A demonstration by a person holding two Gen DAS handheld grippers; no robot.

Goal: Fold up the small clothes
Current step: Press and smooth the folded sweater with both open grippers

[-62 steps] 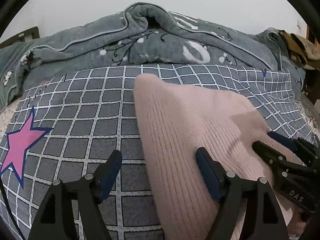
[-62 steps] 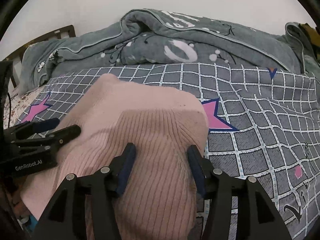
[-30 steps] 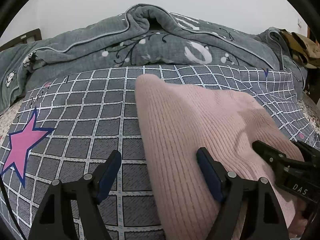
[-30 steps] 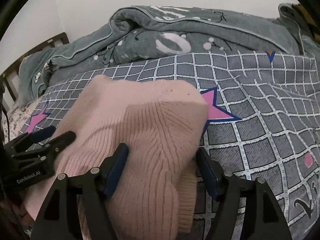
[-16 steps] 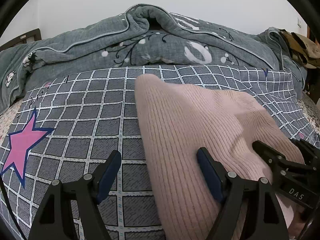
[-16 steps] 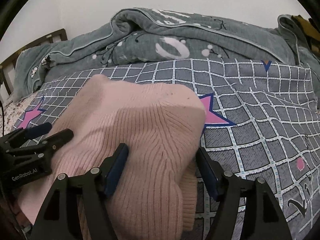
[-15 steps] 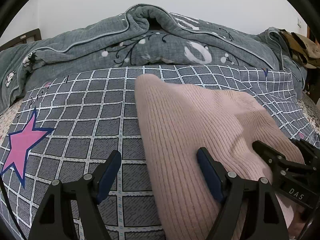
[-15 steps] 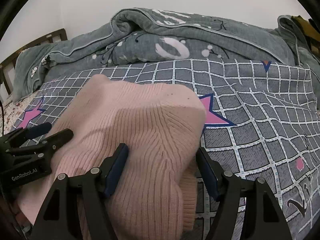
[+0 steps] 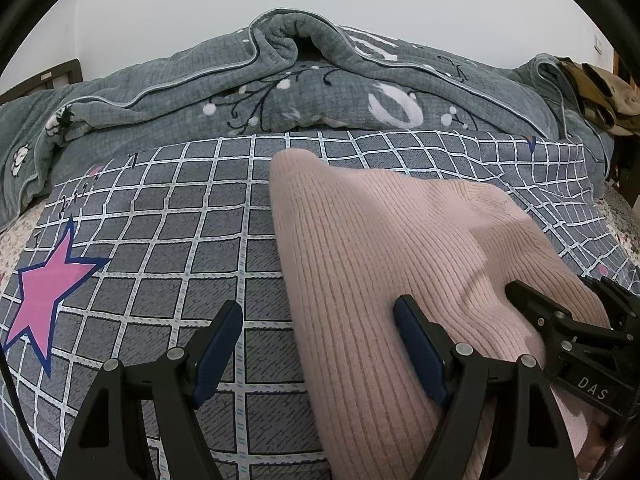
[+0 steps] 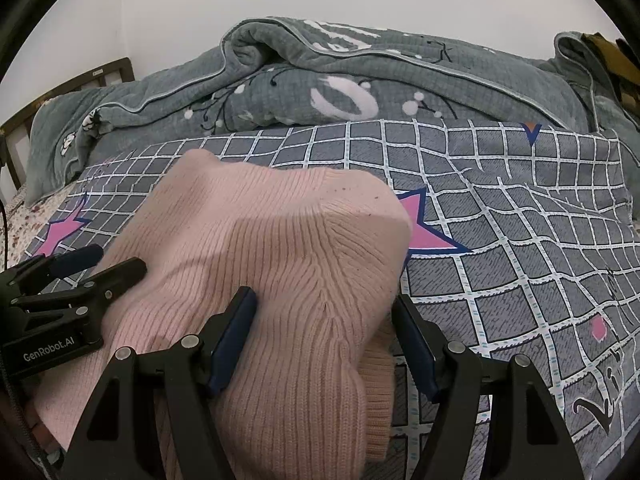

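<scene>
A pink ribbed knit garment (image 9: 384, 248) lies folded on the grey checked bedsheet (image 9: 168, 232); it also shows in the right wrist view (image 10: 280, 248). My left gripper (image 9: 318, 330) is open, straddling the garment's left edge, one finger on the sheet and one on the knit. My right gripper (image 10: 324, 320) is open over the garment's right edge, its fingers on either side of that edge. Each gripper shows in the other's view: the right one (image 9: 560, 320) at lower right, the left one (image 10: 76, 276) at lower left.
A rumpled grey-green quilt (image 9: 304, 88) is piled along the back of the bed (image 10: 340, 80). Brown clothing (image 9: 600, 92) lies at the far right. A dark wooden headboard (image 10: 60, 92) stands at the left. Pink stars mark the sheet (image 9: 48, 292).
Over two seconds the right gripper opened wider over the garment's right edge. Since half a second ago almost nothing has moved.
</scene>
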